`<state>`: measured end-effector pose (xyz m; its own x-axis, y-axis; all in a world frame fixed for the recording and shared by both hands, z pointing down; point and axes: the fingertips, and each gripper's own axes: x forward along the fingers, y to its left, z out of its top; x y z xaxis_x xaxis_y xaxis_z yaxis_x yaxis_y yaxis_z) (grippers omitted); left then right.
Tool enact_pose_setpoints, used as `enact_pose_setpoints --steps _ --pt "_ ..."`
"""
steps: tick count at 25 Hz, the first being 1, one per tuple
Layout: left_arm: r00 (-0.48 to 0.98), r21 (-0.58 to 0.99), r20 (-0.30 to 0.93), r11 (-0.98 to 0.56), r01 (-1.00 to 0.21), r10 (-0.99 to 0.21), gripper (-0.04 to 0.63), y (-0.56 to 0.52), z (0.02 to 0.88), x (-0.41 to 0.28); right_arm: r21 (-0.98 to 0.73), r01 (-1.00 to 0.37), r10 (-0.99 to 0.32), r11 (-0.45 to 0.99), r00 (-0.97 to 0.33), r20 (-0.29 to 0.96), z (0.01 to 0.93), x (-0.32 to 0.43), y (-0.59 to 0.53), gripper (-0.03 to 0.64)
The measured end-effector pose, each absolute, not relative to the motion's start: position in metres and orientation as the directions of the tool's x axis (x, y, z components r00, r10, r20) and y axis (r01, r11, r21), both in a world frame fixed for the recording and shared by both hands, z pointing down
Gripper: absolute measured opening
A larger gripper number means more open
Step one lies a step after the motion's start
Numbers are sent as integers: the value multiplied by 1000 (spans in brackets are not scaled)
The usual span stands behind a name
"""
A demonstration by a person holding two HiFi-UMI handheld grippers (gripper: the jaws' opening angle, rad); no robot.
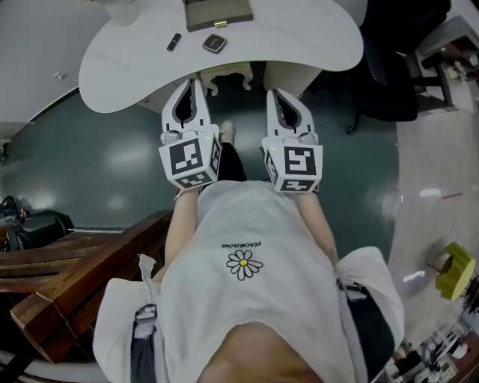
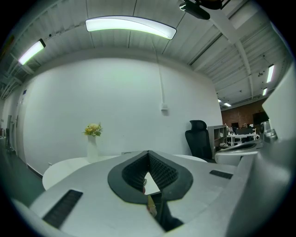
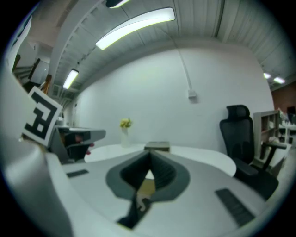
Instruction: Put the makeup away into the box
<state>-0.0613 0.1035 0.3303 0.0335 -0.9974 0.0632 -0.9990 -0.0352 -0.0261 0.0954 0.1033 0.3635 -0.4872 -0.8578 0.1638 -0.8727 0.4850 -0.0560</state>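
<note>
On the white table [image 1: 299,37] lie a slim black makeup tube [image 1: 174,42] and a square black compact [image 1: 215,43]. Just behind them is the brown box [image 1: 217,11], which also shows in the right gripper view as a low flat box [image 3: 157,146]. My left gripper [image 1: 196,81] and right gripper [image 1: 272,93] are held side by side in front of the table's near edge, pointing at it. Both stand short of the makeup and touch nothing. In each gripper view the jaws meet at the tips, left gripper [image 2: 148,153] and right gripper [image 3: 149,153], with nothing between them.
A white vase with yellow flowers [image 2: 92,139] stands at the table's far side. A black office chair [image 1: 389,82] is to the right of the table. Dark wooden furniture [image 1: 75,277] lies at the lower left, and a yellow object [image 1: 456,269] on the pale floor at right.
</note>
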Motion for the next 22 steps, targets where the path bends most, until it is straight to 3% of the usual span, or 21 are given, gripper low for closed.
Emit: enact_pose_setpoints --steps 13,22 --pt "143 36 110 -140 -989 -984 20 -47 342 -122 -45 -923 -898 381 -381 218 363 27 -35 29" --pt "144 88 116 -135 -987 -983 20 -126 349 -181 3 -918 -883 396 -380 275 367 -30 -111 29"
